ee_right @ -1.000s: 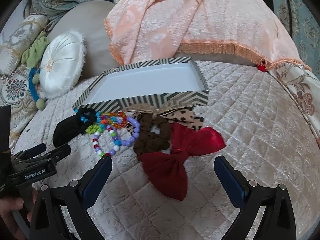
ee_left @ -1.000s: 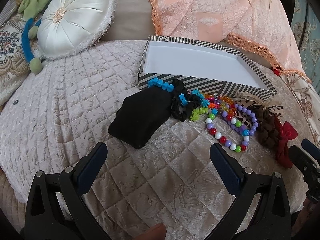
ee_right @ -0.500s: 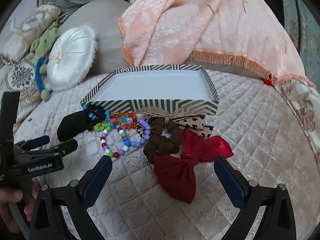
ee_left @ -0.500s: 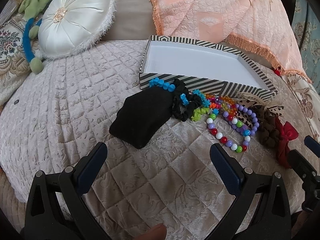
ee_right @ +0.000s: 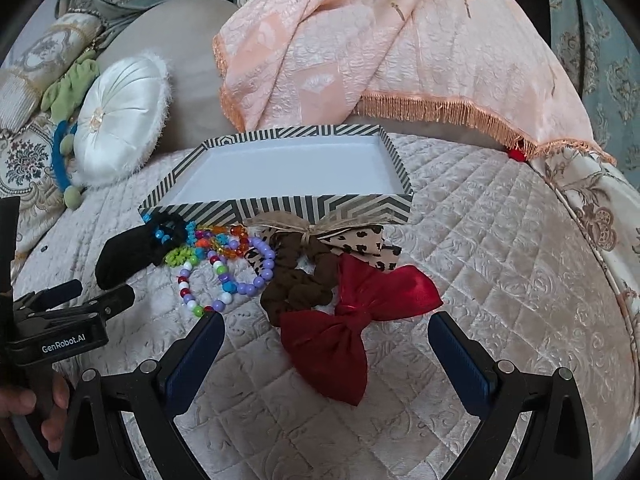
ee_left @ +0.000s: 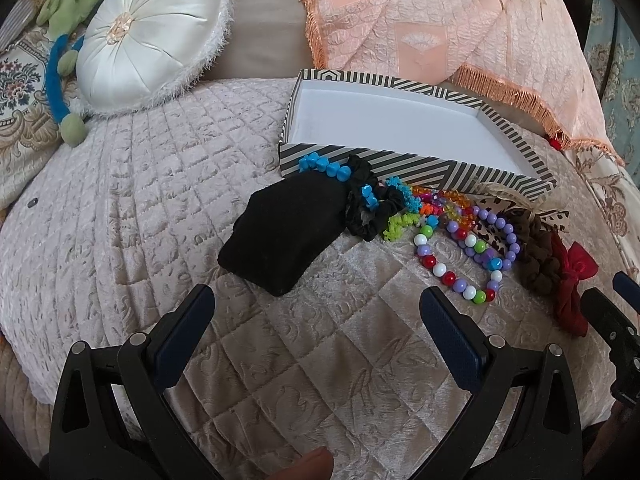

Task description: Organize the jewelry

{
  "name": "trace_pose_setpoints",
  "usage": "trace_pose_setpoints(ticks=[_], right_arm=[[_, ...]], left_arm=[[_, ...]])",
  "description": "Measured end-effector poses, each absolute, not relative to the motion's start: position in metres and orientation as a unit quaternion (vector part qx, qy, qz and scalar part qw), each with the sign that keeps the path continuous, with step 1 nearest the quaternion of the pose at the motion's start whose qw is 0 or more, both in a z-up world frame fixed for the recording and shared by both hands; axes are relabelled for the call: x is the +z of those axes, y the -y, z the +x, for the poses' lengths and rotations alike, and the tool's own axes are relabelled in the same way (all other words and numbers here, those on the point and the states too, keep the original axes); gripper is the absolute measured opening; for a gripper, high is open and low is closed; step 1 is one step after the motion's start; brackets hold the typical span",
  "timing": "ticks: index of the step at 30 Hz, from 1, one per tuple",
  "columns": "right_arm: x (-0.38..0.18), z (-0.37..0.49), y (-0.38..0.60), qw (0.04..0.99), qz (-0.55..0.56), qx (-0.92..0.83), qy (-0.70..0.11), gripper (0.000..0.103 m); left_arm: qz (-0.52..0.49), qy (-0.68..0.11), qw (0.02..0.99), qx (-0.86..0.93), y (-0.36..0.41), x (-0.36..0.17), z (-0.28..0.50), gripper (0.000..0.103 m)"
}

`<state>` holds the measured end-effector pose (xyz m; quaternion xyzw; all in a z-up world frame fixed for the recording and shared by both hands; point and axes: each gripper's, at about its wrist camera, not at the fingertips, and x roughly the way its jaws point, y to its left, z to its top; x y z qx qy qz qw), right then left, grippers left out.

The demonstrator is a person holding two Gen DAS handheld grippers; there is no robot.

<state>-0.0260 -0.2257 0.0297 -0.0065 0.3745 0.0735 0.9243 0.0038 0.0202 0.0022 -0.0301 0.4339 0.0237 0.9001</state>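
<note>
A striped box [ee_left: 416, 160] [ee_right: 328, 206] with a bare white inside stands on the quilted bed. A heap of accessories lies along its near wall: a black pouch [ee_left: 284, 232] [ee_right: 120, 256], bead bracelets [ee_left: 464, 256] [ee_right: 224, 276], a black scrunchie [ee_left: 368, 208], a brown scrunchie [ee_right: 300, 280] [ee_left: 538, 256], a leopard bow [ee_right: 360, 242] and a red bow [ee_right: 352, 320] [ee_left: 572, 284]. My left gripper [ee_left: 316, 312] is open, hovering short of the pouch. My right gripper [ee_right: 326, 342] is open, with the red bow between its fingers and untouched.
A round white satin cushion [ee_left: 152, 32] [ee_right: 120, 120] and a green and blue plush toy [ee_left: 66, 60] lie at the back left. A peach fringed blanket [ee_left: 432, 20] [ee_right: 380, 48] drapes behind the box. The other gripper [ee_right: 60, 320] shows at the left of the right wrist view.
My right gripper has moved closer to the red bow and a little lower, so the heap looks larger. The left gripper has barely shifted. Nothing was taken hold of.
</note>
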Motion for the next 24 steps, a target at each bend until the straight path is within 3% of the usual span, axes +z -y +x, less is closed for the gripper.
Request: trace_pose_setpoints(ticks=[24], right_arm=[[0.0281,-0.0239,0.2254,0.922,-0.004,0.070,-0.381,0.101]], left_arm=[[-0.033,-0.429,0.902,0.022,-0.0204,-0.0011,0.0038,0.103]])
